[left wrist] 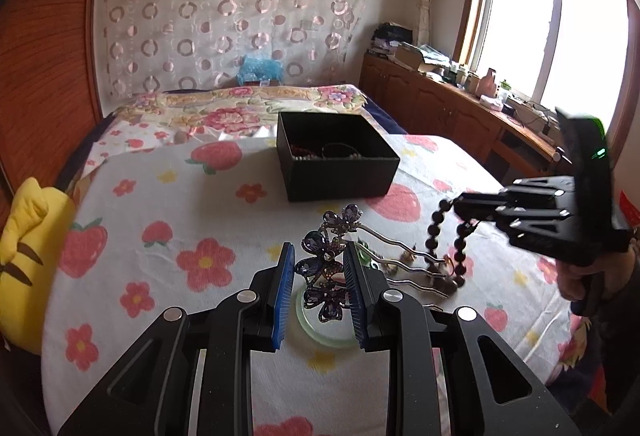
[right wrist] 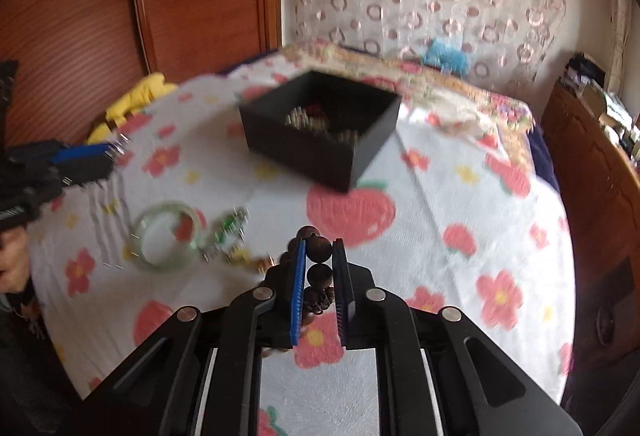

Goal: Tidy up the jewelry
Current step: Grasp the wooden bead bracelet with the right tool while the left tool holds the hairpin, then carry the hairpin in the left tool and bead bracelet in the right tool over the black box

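A purple jewelled flower hairpin sits between the blue pads of my left gripper, which is shut on it; its silver prongs stick out to the right. A dark wooden bead bracelet hangs from my right gripper above the bedsheet. In the right wrist view that gripper is shut on the bracelet's beads. The open black box stands further back on the bed and holds several pieces of jewelry. My left gripper shows blurred at the left edge.
A pale green bangle lies on the strawberry-print sheet, with small green and gold pieces beside it. A yellow plush toy lies at the bed's left edge. A wooden cabinet runs along the right.
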`<state>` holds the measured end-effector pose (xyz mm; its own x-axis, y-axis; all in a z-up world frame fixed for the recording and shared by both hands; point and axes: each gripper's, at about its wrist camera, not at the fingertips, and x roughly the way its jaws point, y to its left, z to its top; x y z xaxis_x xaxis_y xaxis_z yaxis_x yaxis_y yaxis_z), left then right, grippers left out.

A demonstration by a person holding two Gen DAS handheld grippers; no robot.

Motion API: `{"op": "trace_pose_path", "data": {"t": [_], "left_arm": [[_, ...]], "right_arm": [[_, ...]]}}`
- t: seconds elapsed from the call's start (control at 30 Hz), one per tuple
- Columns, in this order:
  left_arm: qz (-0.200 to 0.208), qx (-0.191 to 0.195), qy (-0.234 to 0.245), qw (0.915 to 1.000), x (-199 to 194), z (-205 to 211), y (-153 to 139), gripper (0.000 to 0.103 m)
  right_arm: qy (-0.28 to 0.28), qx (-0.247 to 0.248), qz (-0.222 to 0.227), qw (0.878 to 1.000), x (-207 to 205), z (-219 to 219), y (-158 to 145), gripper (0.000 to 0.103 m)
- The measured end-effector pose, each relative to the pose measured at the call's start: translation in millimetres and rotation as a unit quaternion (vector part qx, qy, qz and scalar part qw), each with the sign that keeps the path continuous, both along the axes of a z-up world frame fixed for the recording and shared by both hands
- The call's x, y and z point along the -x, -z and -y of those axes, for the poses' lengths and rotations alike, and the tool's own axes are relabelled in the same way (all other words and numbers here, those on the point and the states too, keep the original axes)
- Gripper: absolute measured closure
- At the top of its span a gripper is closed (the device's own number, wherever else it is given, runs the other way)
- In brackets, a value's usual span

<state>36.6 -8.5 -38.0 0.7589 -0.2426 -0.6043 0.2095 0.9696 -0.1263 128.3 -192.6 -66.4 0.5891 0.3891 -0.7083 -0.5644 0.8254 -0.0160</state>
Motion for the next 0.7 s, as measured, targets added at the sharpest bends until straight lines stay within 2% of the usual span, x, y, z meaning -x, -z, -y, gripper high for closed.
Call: {"op": "trace_pose_path", "data": {"t": [0.27,0.7], "left_arm": [[0.014,-0.007,-0.003,0.9999,-16,1,-13,0.08],[0.022,-0.014,-0.012,0.9996,-50,-4,-29,0.08]], "right_arm": [[-0.002,-0.01,0.049,0.999,-6,-4,-46,0.088],[0.014,-0.023,0.084,0.996,-40,-9,-81,0.088]]}}
